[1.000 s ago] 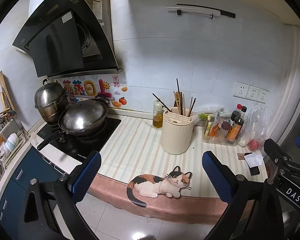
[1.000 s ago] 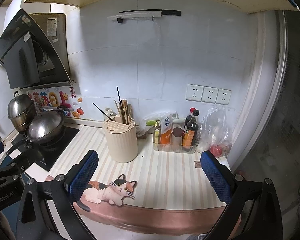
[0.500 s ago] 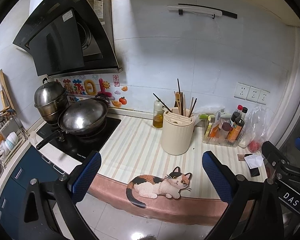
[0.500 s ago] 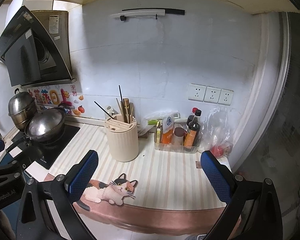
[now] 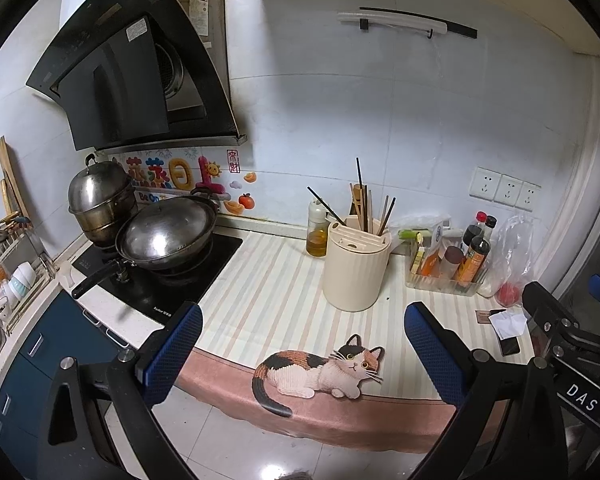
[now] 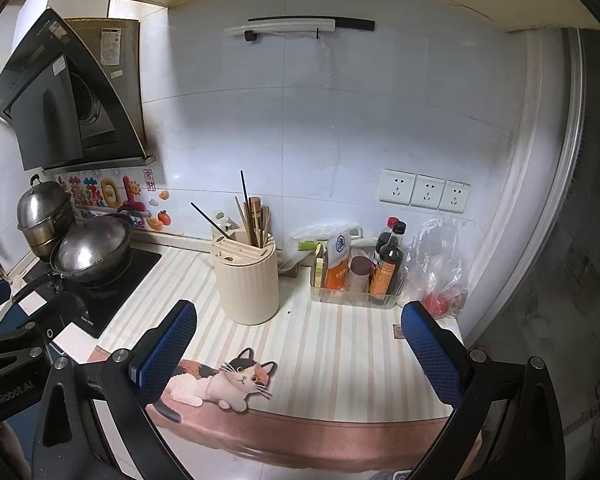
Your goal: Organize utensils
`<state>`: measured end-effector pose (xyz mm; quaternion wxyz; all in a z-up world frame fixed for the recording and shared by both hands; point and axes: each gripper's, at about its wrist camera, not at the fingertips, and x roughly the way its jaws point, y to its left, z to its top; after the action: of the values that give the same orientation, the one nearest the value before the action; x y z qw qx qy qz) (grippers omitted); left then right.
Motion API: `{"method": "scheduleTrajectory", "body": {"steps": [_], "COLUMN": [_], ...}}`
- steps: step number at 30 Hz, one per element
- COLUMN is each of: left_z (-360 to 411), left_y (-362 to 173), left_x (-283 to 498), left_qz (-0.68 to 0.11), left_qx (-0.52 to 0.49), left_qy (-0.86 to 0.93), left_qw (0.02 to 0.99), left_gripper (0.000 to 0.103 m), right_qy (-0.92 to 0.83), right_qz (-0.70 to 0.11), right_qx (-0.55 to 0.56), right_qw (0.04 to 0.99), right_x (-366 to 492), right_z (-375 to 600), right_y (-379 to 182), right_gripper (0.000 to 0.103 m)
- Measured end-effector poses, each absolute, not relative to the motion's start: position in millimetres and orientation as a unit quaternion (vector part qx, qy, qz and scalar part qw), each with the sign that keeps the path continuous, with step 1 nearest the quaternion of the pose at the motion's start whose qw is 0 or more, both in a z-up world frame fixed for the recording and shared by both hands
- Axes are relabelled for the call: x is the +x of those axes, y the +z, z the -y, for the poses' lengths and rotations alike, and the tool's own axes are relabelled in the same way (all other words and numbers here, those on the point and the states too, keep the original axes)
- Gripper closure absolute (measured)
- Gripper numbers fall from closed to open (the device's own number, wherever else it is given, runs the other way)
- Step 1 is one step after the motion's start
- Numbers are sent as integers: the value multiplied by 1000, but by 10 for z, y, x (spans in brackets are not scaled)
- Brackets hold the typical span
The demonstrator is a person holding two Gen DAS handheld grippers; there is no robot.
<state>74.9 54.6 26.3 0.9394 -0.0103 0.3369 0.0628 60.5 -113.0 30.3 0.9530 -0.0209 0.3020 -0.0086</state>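
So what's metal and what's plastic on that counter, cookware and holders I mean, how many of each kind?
Steel lidded pots: 1
Woks: 1
Cream utensil holders: 1
Clear condiment trays: 1
Oil bottles beside the holder: 1
Total: 5

Lower ends of the chopsticks (image 5: pixel 363 200) hidden inside the cream utensil holder (image 5: pixel 356 268); count too fine to tell. Oil bottle (image 5: pixel 316 229) partly covered by that holder, in the right wrist view almost wholly behind it. Labels on the sauce bottles (image 6: pixel 386 268) in the clear tray too small to read. Red item inside the plastic bag (image 6: pixel 438 264) blurred by the film. Dish rack (image 5: pixel 8 272) at far left cut off by the edge.
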Motion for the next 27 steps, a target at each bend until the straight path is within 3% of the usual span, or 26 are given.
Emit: {"method": "scheduleTrajectory", "body": {"steps": [27], "left_z": [-533], "left_y": [207], "left_x": [735], "left_qz": [-340], "left_qx": [-13], "left_qy": [80], "left_qw": [937], "left_gripper": [0], "right_qy": [-6], "right_qz": [-305], "right_qx": [-21], "right_qw": [952], "right_x": [642], "right_z": [1133], "right_y": [284], "right_gripper": [0]}}
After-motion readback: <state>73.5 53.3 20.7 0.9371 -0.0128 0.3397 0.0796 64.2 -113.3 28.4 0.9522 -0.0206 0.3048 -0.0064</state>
